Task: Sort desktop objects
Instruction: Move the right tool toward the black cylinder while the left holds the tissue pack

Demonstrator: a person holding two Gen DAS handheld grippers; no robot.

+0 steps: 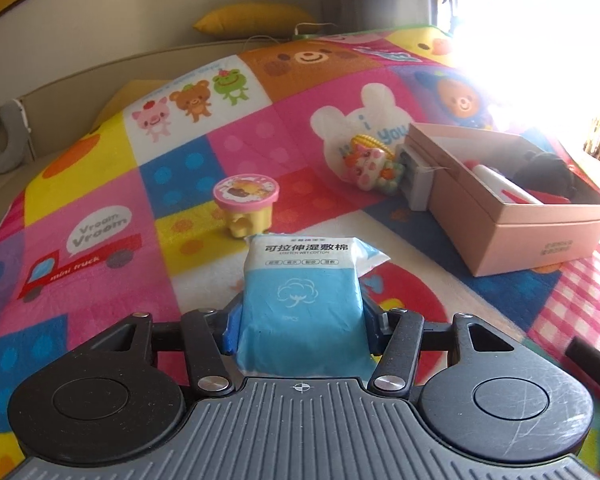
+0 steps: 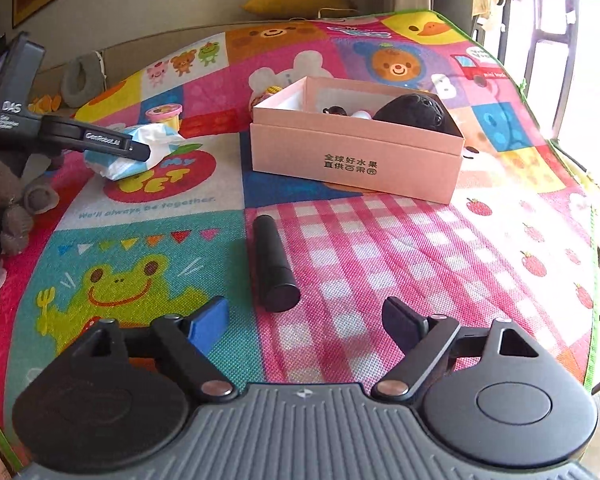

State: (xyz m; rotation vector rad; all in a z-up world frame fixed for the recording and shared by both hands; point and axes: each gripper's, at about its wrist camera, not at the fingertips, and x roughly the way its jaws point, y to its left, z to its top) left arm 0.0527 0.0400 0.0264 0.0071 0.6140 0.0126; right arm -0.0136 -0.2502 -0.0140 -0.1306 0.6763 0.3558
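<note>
My left gripper (image 1: 302, 330) is shut on a blue and white wet-cotton pack (image 1: 300, 292), squeezing its sides just above the colourful play mat (image 1: 100, 184). The right wrist view shows the same pack (image 2: 144, 152) in that gripper at the far left. A black cylinder (image 2: 274, 268) lies on the pink checked patch, just ahead of my right gripper (image 2: 305, 316). That gripper is open, with nothing between its fingers. Behind the cylinder stands an open pink box (image 2: 356, 160); it holds a black rounded object (image 2: 414, 112) and small white and red items (image 1: 500, 184).
A yellow toy cup with a pink lid (image 1: 246, 200) stands beyond the pack. A colourful toy cluster (image 1: 376, 164) and a small grey box (image 1: 418, 184) sit against the pink box's left end. A brown plush (image 2: 12, 200) lies at the mat's left edge.
</note>
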